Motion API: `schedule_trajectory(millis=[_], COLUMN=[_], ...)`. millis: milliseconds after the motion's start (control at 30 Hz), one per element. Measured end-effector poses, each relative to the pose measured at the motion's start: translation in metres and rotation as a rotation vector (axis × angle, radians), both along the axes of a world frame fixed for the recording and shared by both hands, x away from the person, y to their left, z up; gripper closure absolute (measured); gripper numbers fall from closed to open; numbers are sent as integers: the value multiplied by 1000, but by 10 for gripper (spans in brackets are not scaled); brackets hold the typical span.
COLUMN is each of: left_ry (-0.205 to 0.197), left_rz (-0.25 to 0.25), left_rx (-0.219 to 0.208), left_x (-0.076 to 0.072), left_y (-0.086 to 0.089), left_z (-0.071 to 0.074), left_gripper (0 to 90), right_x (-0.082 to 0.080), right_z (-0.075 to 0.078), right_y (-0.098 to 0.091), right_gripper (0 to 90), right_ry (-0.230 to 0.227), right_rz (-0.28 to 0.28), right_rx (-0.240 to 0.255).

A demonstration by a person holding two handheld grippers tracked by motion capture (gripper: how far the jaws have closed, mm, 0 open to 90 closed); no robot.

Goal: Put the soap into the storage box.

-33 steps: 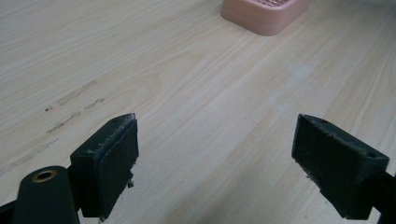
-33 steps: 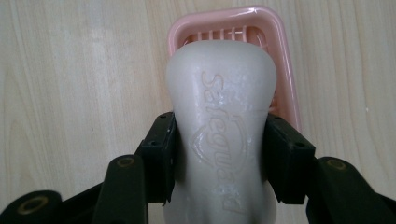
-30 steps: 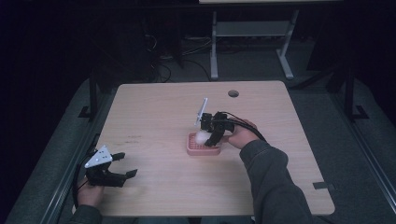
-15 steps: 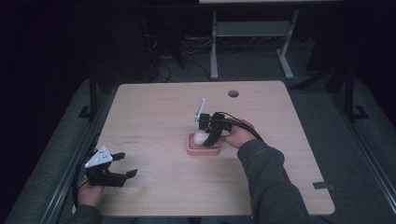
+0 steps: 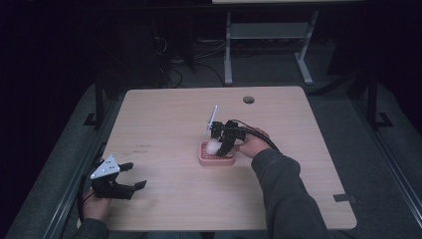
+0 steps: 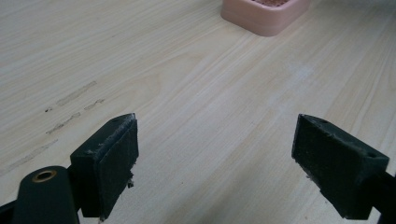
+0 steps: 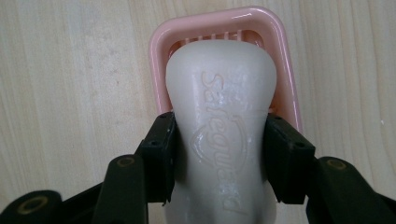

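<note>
Nearest us, our left gripper (image 5: pixel 130 182) rests open and empty on the pale wooden table (image 5: pixel 164 119). Farther out, our right gripper (image 7: pixel 218 154) clamps the white embossed soap bar (image 7: pixel 219 116) just above the pink slatted plastic soap dish (image 7: pixel 161 42). We should lower it level, centred between the rims, then ease off.

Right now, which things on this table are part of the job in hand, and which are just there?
In the job:
- bar of soap, clamped in the right hand-held gripper
- pink soap dish directly under it

Just there:
- left hand-held gripper, open and idle near the table's corner
- cable hole in the table
</note>
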State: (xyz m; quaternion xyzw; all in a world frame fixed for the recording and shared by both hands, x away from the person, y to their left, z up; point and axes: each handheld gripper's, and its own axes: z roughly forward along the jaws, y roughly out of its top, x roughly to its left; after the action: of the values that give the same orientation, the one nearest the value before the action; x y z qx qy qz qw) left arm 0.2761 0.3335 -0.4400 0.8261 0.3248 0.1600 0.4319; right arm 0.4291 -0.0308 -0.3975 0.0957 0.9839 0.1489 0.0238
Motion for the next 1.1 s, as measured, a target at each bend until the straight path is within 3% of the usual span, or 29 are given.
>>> schedule_trajectory(millis=[1100], left_ry=[-1], left_rz=[-2], left_rx=[4], left_x=[1], left_y=[0], left_z=[0], left_gripper=[139], right_x=[8], right_z=[-9], right_y=[2], right_gripper=[486], right_ry=[19], right_rz=[-20], right_rx=[-1])
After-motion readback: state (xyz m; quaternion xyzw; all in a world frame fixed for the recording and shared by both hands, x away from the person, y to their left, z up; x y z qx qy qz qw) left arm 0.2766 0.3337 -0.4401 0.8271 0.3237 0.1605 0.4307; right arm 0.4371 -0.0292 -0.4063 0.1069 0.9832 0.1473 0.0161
